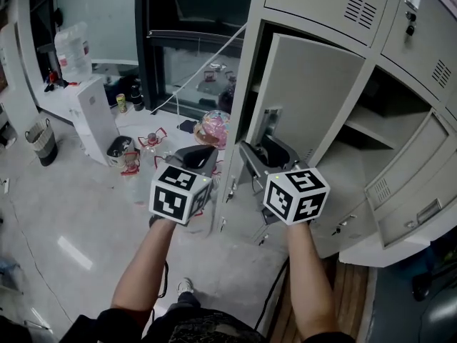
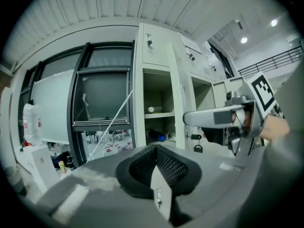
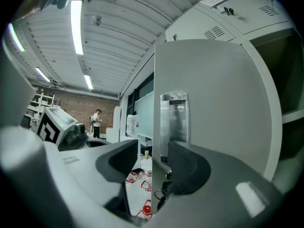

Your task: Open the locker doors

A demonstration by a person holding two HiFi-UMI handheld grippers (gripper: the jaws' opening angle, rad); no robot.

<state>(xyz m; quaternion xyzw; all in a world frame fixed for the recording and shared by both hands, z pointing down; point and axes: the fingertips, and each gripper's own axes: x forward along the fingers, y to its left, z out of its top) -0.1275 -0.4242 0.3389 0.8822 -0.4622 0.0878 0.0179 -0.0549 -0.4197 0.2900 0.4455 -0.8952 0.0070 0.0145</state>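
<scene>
The grey lockers (image 1: 335,6) fill the right of the head view. One tall locker door (image 1: 307,95) stands ajar, with a metal latch plate (image 1: 270,123) near its free edge. My right gripper (image 1: 260,150) straddles that edge, and its jaws are closing. In the right gripper view the door (image 3: 213,89) and latch plate (image 3: 175,118) run between the right gripper's (image 3: 154,148) jaws. The right pad lies against the door face and the left pad stands off it. My left gripper (image 1: 194,154) hangs left of the lockers, and in its own view the left gripper (image 2: 156,148) is shut on nothing.
Two more locker doors (image 1: 407,184) hang open at the lower right. Bottles in red wrapping (image 1: 139,156) and a basket (image 1: 43,143) are on the floor. A water jug (image 1: 71,52) sits on a white cabinet. A cord (image 1: 207,63) slants across the window.
</scene>
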